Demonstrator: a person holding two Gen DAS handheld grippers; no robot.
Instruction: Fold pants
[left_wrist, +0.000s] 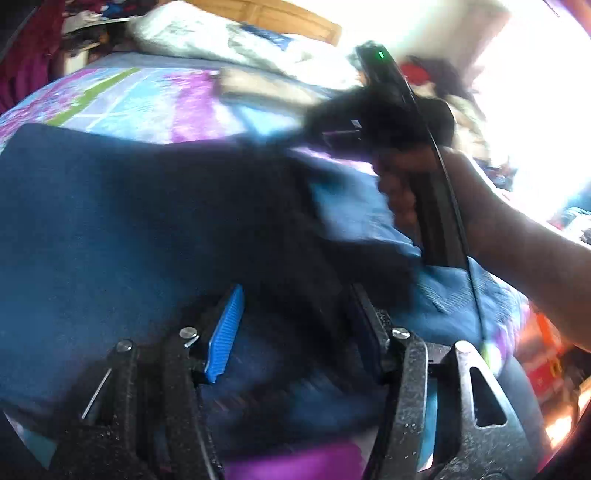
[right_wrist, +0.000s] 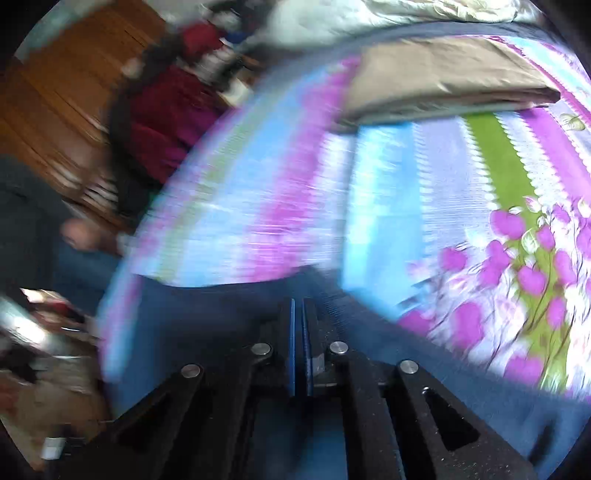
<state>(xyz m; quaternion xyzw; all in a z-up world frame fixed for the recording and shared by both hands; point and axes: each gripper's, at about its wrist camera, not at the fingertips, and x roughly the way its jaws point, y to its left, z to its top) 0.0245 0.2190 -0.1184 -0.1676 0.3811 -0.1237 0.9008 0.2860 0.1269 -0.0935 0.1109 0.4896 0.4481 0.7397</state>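
the dark blue pants lie spread on the bed, over a floral bedsheet printed in purple, light blue and green. taking the pants as the landmark: the left tool hovers just above their near part, its blue-padded fingers spread wide apart with only fabric showing between them, nothing gripped. to the right of the pants' dark middle, a hand grips the handle of the right tool, seen here from the side and badly blurred; a green light glows near the top of it. a lighter blue stretch of the cloth lies beneath that hand, on the pants' right side.

in the right wrist view the right tool has its two blue pads pressed close together, with the pants directly under and around the tips; whether cloth is pinched between them cannot be told through the blur. beyond the pants' far edge the bedsheet stretches away, and a folded tan cloth rests on it well apart from the pants. further still, a pale rumpled blanket lies by the wooden headboard.
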